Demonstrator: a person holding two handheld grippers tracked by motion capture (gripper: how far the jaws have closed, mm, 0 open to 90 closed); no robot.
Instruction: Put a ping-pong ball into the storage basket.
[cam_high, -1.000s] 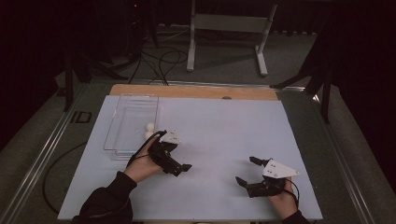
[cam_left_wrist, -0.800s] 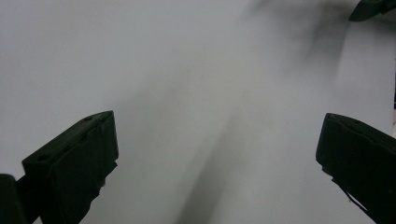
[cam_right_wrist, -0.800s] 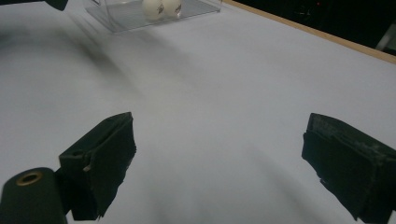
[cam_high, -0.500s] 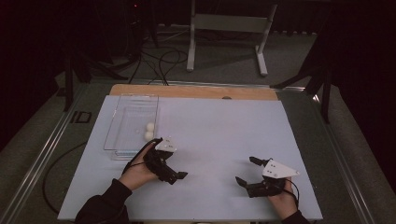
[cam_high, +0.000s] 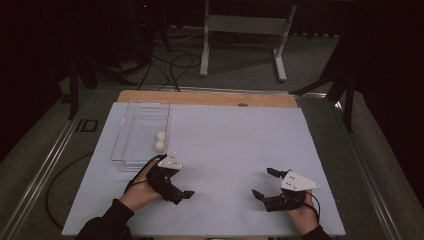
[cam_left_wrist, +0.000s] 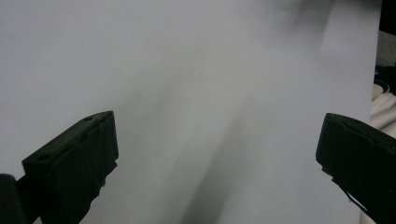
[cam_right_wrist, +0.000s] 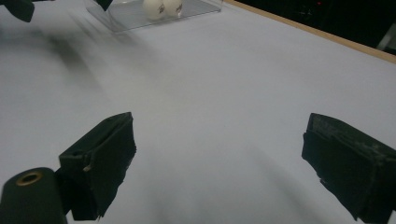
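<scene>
The left tongs (cam_high: 172, 187) have pulled back from the clear tray (cam_high: 131, 131) toward the person, spread and empty. Two white balls (cam_high: 160, 140) lie inside the tray. The right tongs (cam_high: 267, 185) rest spread on the table (cam_high: 225, 145); seemingly nothing remains.

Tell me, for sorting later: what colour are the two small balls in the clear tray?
White; the two small balls show best in the high view.

Letters "ID" in black on the dark surround (cam_high: 86, 125) beside the worktop's far-left corner; faint marks on 2 white balls (cam_right_wrist: 163, 7) illegible.
</scene>
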